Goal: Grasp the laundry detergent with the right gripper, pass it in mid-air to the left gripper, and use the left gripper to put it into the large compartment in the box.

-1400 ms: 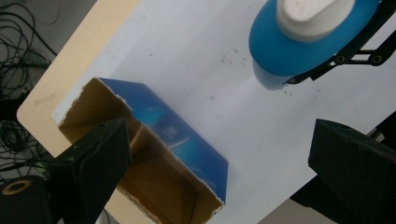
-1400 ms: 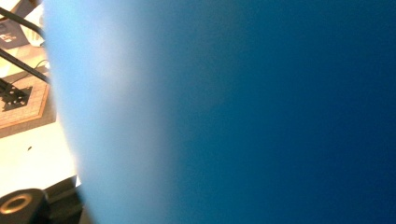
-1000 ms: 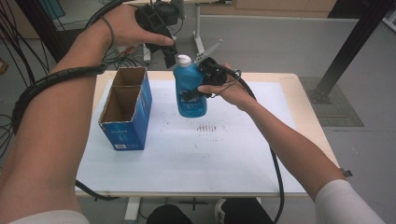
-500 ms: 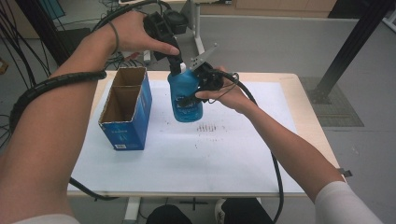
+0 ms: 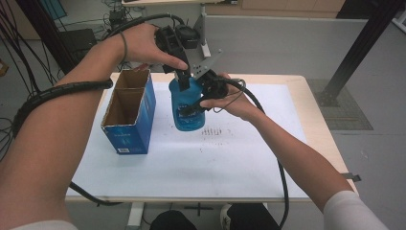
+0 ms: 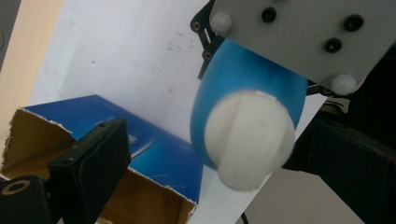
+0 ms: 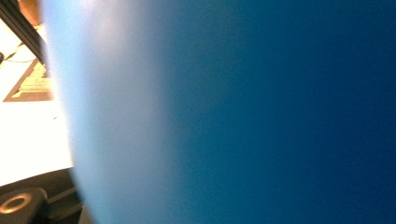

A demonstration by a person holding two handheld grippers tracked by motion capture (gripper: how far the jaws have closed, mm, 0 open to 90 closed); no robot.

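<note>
The blue bottle (image 5: pixel 187 108) stands upright on the white sheet (image 5: pixel 230 163) that covers the table (image 5: pixel 313 117). Close up in the right gripper view, the bottle's blue side (image 7: pixel 257 112) is right against the camera. The right gripper (image 5: pixel 203 96) squeezes the bottle from its right side, jaws closed on it. Just left of the bottle stands an open blue box (image 5: pixel 128 112), not touching it. The left gripper (image 5: pixel 184 76) hangs right above the bottle's white cap (image 6: pixel 248 140). Its jaws are open, one on each side of the cap, not touching it.
</note>
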